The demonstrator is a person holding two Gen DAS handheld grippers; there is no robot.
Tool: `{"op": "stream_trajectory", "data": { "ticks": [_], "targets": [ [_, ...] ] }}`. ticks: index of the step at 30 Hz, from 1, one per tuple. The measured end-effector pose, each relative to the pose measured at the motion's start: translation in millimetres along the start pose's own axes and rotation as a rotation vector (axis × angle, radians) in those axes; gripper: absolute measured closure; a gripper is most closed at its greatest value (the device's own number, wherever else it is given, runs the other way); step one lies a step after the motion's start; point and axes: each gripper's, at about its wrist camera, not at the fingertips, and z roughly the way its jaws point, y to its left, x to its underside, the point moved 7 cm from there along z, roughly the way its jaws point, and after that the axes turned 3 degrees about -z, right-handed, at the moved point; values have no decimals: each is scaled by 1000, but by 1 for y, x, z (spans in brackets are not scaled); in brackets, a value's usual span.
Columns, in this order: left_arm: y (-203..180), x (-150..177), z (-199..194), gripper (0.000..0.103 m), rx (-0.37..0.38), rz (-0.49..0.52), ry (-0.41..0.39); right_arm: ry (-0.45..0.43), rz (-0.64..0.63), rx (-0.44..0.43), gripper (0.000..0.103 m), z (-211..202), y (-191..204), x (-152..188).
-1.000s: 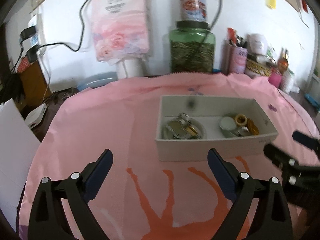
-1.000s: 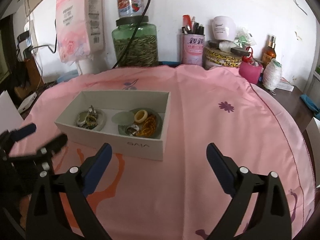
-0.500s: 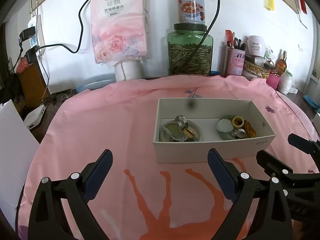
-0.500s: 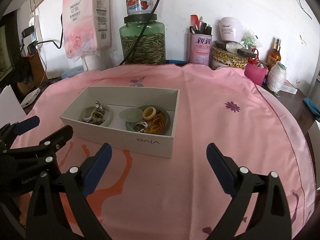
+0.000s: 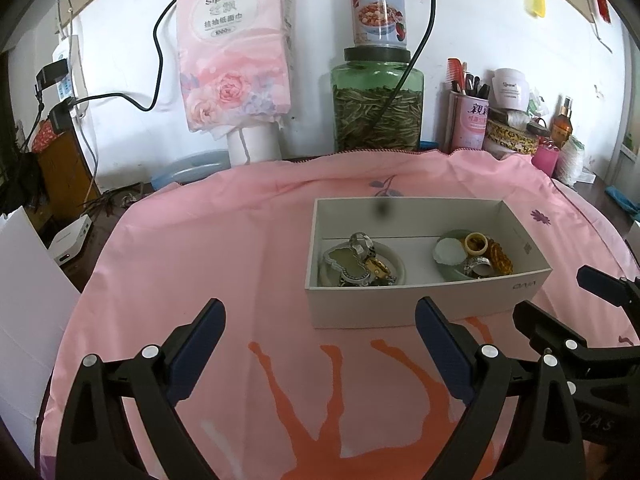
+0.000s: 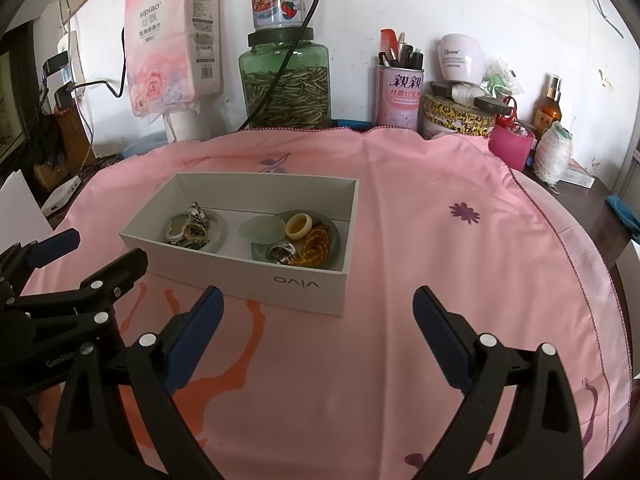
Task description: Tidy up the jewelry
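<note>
A pink cloth (image 6: 420, 240) covers the table, and on it stands the white box (image 6: 256, 276), the landmark here. Inside the box sit two small dishes: the left dish (image 5: 394, 266) carries a watch and a silver-rimmed pendant, the right dish (image 6: 334, 236) a pale shell-shaped piece, a cream ring (image 6: 299, 227), a silver ring and an amber bead bracelet (image 6: 316, 250). No jewelry shows on the cloth outside the box. The left gripper (image 5: 320, 330) and right gripper (image 6: 316, 318) hover just short of the box's near wall, jaws spread wide, holding nothing.

With every piece boxed, the scene fits either a sort between dishes under way or one complete. Any pick would need a descent from above the box's walls, closing on one piece only, since the pieces on each dish touch and overlap.

The right wrist view shows the box's right end wall and the cloth's red-stitched hem beyond it; the left wrist view alone shows a dark smudge on the box's far wall and the white board left of the box.
</note>
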Motion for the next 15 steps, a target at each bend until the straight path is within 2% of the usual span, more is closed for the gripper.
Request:
{"op": "stream_trajectory", "data": {
  "ticks": [15],
  "targets": [
    [0,-1,0,9,-4,8,-6,2,0,0,12,0,0,-1]
  ]
}}
